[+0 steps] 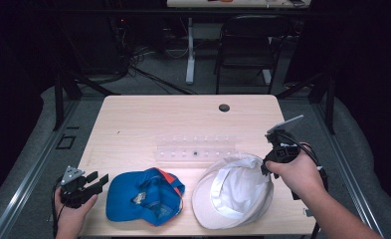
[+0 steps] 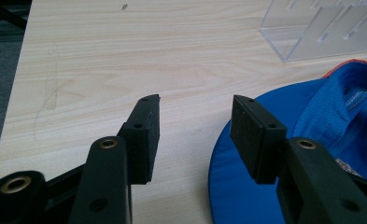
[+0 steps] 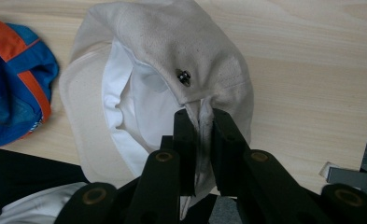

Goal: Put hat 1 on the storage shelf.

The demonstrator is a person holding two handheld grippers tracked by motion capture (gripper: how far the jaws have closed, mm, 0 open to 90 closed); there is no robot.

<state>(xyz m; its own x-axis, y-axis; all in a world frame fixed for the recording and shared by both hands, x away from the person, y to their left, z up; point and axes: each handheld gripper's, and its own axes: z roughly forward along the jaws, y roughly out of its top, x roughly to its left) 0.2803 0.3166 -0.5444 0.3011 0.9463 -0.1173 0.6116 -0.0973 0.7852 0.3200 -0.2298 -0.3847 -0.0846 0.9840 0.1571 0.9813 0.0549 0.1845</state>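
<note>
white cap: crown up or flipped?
Flipped. The white cap shows its lining, opening up, and the right gripper pinches its edge.

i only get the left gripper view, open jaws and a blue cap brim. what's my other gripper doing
Observer: The right gripper is shut on a fold of the white cap.
Operator: where's that cap
Observer: On the table, just right of the blue cap in the high view, near the front edge.
Operator: is the clear rack near it
Observer: The clear rack lies flat just behind both caps.
Operator: left gripper touching anything
Observer: No, the left gripper sits open, just left of the blue cap's brim.
</note>
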